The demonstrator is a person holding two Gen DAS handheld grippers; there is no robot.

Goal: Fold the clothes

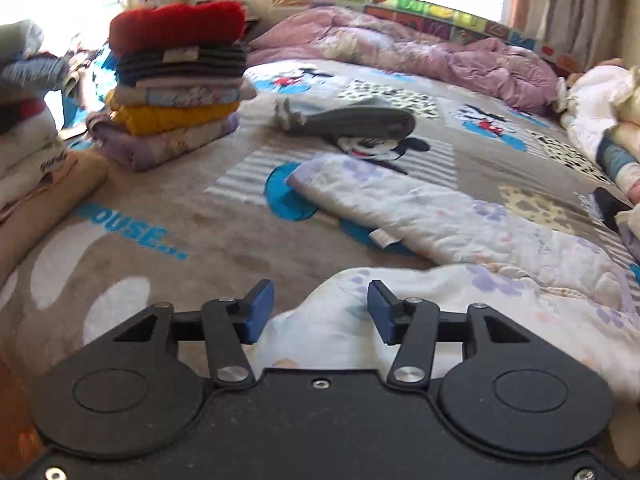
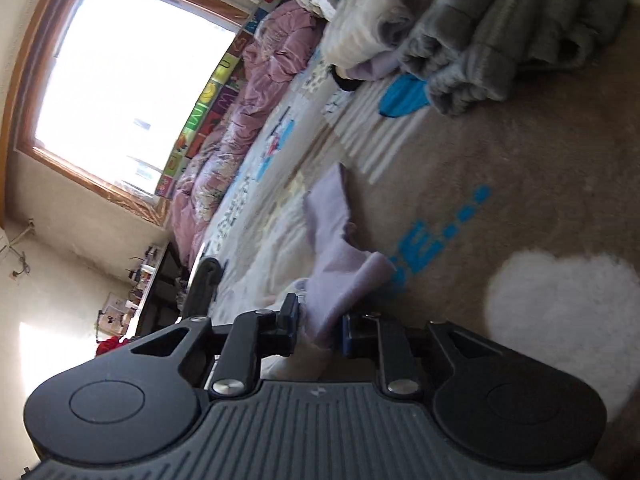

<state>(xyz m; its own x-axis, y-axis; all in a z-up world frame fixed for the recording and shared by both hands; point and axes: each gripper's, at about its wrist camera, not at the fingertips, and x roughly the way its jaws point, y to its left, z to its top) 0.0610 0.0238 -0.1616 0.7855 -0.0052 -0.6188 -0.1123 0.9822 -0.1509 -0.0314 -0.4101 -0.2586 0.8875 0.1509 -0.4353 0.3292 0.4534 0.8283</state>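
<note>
The floral garment [image 1: 460,216] is spread on the bed blanket [image 1: 160,208], its long axis running from ten to four o'clock beyond the parted left gripper [image 1: 321,306], while its lilac edge [image 2: 340,280] is clamped in the right gripper [image 2: 320,326].

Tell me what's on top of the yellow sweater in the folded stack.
Above the yellow sweater lie a pale floral piece, dark striped knits and a red fuzzy garment on top. What the folds hide between layers cannot be seen.
</note>
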